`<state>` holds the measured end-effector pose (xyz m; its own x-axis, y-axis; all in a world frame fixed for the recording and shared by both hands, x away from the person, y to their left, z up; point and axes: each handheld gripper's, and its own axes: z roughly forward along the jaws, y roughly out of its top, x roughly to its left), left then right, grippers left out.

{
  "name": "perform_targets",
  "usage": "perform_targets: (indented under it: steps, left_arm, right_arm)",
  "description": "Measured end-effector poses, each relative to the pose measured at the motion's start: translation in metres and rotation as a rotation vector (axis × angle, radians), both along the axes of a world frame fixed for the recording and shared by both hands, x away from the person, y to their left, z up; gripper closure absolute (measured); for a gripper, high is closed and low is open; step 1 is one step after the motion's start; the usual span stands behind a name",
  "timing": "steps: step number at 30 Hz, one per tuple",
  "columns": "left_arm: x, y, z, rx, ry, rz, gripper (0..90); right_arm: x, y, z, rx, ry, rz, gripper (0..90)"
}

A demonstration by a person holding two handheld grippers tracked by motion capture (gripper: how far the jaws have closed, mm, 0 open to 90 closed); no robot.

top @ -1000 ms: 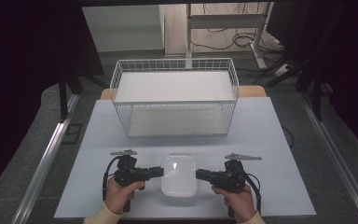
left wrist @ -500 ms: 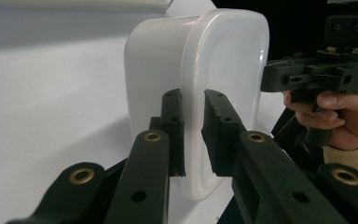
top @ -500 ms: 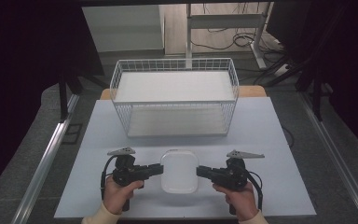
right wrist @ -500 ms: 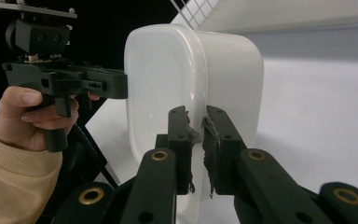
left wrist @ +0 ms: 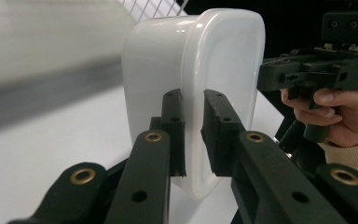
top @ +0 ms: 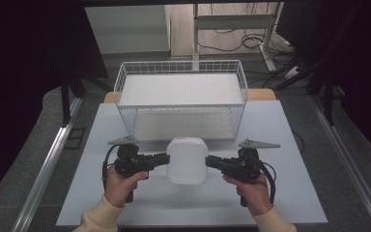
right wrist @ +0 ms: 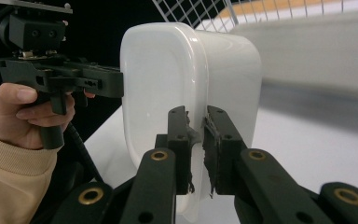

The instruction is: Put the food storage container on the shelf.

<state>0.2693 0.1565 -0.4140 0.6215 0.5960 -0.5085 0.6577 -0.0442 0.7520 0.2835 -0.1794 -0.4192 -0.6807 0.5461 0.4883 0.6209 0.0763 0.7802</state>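
Looking down from the high view, the white container (top: 187,160) hung at lower centre of the frame, pinched by its opposite rims between the left gripper (top: 162,159) and the right gripper (top: 211,162), just in front of the wire basket (top: 125,113) on the worktop (top: 290,193). With so thin a hold on each edge, the smooth rim could probably slip free if one hand rose faster than the other, tipping the container.

From the left gripper view, the fingers (left wrist: 175,126) were nearly closed, clamping the container's rim (left wrist: 193,140) between them.

From the right gripper view, the fingers (right wrist: 220,144) likewise stood almost shut on the opposite rim (right wrist: 196,133), their worn pads pressing it.
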Motion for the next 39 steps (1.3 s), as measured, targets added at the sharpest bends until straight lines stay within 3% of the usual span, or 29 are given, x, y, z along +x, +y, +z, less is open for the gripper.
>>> perform_targets:
  steps: [9,21,30,39]
  left_arm:
    - [0.014,0.003,0.034,-0.012,-0.047,0.011,80.0]
    - [0.035,0.007,0.069,-0.016,-0.089,0.025,80.2]
    - [0.051,0.009,0.084,-0.017,-0.108,0.029,80.3]
    - [0.066,0.011,0.089,-0.026,-0.110,0.031,80.4]
  right_arm:
    - [0.018,0.002,0.037,0.007,-0.051,0.012,80.5]
    - [0.045,0.007,0.072,0.007,-0.094,0.020,80.4]
    - [0.063,0.010,0.091,0.002,-0.109,0.007,80.3]
    - [0.075,0.013,0.099,-0.011,-0.110,0.003,80.2]
